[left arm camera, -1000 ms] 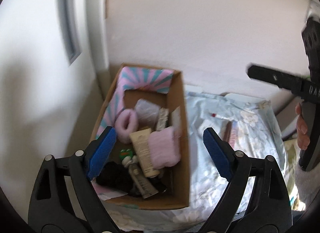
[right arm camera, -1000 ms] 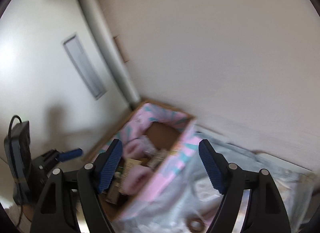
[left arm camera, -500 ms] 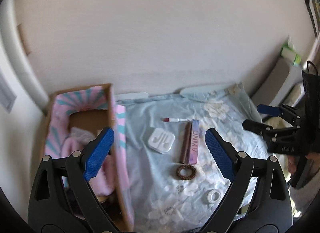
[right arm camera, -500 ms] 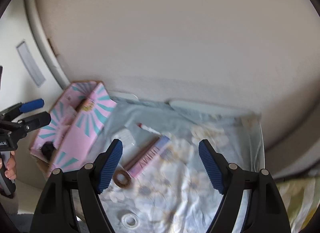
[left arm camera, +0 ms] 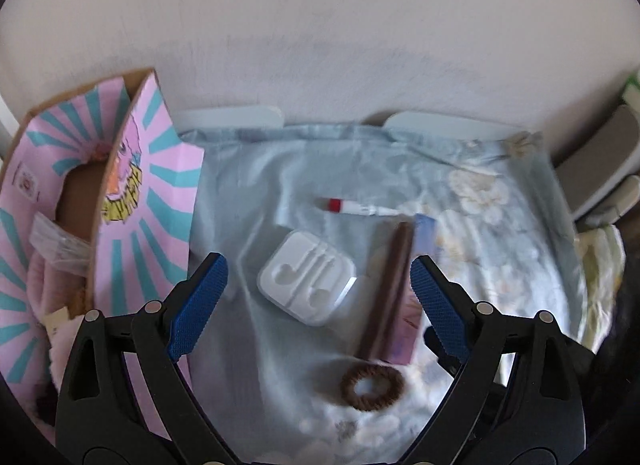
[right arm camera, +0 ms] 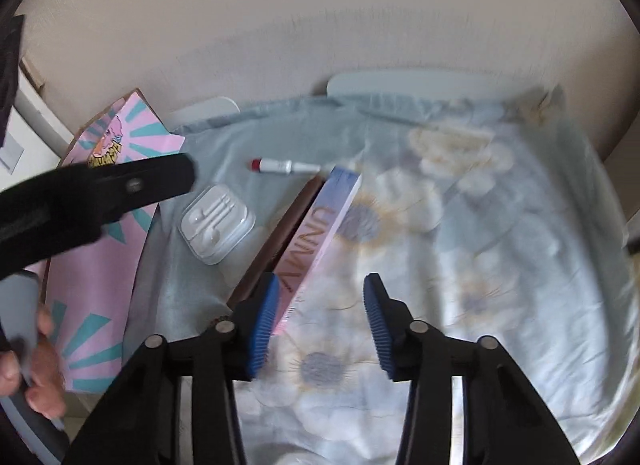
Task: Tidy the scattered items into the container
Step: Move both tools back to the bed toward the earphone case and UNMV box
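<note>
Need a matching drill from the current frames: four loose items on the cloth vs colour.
Things:
1. earphone case
2. hair tie
3. small tube's cap
4. long box

Colours:
A. brown
B. pink fading to blue
C. white
D. red

Pairs: 1-C, 2-A, 3-D, 4-B

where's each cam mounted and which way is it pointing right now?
Left wrist: on the left gripper, angled down at the white earphone case, brown hair tie and cardboard box; only its own open fingers show.
Right wrist: on the right gripper, angled down at the long pink box; jaws have just been closing, nothing gripped; the left gripper and hand show.
Shared: case, long box, red-capped tube, cardboard box, floral cloth.
</note>
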